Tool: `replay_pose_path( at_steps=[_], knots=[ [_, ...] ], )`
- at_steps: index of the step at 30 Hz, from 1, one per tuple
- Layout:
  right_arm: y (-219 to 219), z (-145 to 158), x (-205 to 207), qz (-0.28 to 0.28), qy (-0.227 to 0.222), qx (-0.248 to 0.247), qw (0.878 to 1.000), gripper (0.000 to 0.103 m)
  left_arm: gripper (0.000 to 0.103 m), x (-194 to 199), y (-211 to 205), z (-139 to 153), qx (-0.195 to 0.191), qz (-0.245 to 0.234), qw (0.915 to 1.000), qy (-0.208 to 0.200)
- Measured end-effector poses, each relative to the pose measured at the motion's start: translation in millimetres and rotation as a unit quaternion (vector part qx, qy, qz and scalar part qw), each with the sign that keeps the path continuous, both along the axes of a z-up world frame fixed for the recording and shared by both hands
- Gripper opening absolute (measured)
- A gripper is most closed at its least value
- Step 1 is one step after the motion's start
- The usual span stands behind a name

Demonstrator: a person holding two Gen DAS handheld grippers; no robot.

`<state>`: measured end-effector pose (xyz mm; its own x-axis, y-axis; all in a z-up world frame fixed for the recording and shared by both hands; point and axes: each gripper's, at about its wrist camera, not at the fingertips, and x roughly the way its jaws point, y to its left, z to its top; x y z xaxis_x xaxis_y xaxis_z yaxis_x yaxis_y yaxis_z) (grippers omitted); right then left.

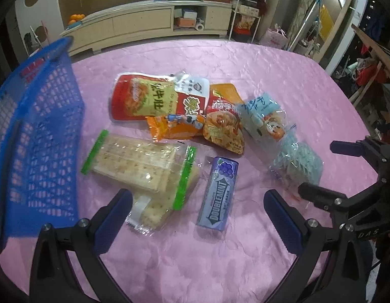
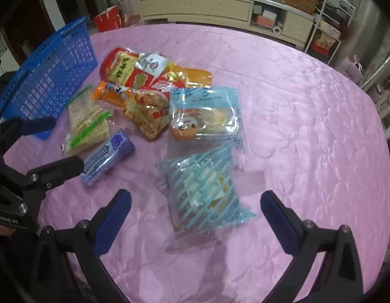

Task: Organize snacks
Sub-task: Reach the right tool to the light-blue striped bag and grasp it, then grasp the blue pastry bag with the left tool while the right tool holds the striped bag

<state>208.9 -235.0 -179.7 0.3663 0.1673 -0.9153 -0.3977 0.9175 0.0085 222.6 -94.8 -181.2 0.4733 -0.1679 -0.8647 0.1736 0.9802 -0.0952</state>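
Note:
Several snack packs lie in a pile on the pink tablecloth (image 1: pixel 270 70). A purple Doublemint gum box (image 1: pixel 217 192) lies just ahead of my open, empty left gripper (image 1: pixel 198 202), with clear cracker packs with green bands (image 1: pixel 141 161) to its left. A blue mesh basket (image 1: pixel 35 131) stands at the left, also in the right wrist view (image 2: pixel 50 75). My right gripper (image 2: pixel 195 202) is open and empty, straddling a blue-striped clear pack (image 2: pixel 205 189). A blue cartoon pack (image 2: pixel 205 111), red pouches (image 2: pixel 121 68) and orange packs (image 2: pixel 111 93) lie beyond.
The table's far edge curves round, with a cream low cabinet (image 1: pixel 149 22) and a white wire rack (image 1: pixel 248 7) behind it. Each gripper shows in the other's view, the right one at the right (image 1: pixel 346 174), the left one at the left (image 2: pixel 43 146).

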Motion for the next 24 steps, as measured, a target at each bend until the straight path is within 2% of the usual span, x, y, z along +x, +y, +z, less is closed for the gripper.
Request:
replay_pose_path(
  at_steps=[2,4,6,9,14,20,24],
  knots=[
    [2,-7,3,0.004,-0.002,-0.012,1.000,0.103,0.103,2,-2,-2,0.005,-0.003,1.0000,0.002],
    [3,-15,7,0.008,0.006,-0.011,1.000,0.095,0.103,4,-3,-4,0.006,-0.008,0.9999,0.003],
    [4,-22,9,0.008,0.017,-0.010,1.000,0.072,0.103,7,-5,-7,0.010,-0.009,0.9999,0.005],
    [2,-25,5,0.003,0.009,-0.016,1.000,0.065,0.103,7,-7,-8,0.013,-0.007,0.9999,0.007],
    [-21,-13,-2,-0.028,0.025,0.039,0.999,0.062,0.103,10,-17,-5,0.018,-0.007,0.9998,0.006],
    [-52,8,-8,-0.059,0.018,0.068,0.996,0.061,0.103,7,-35,19,0.024,-0.017,0.9994,-0.016],
    [-65,19,-6,-0.071,0.000,0.068,0.995,0.061,0.103,16,-54,31,0.039,-0.038,0.9981,-0.031]
  ],
)
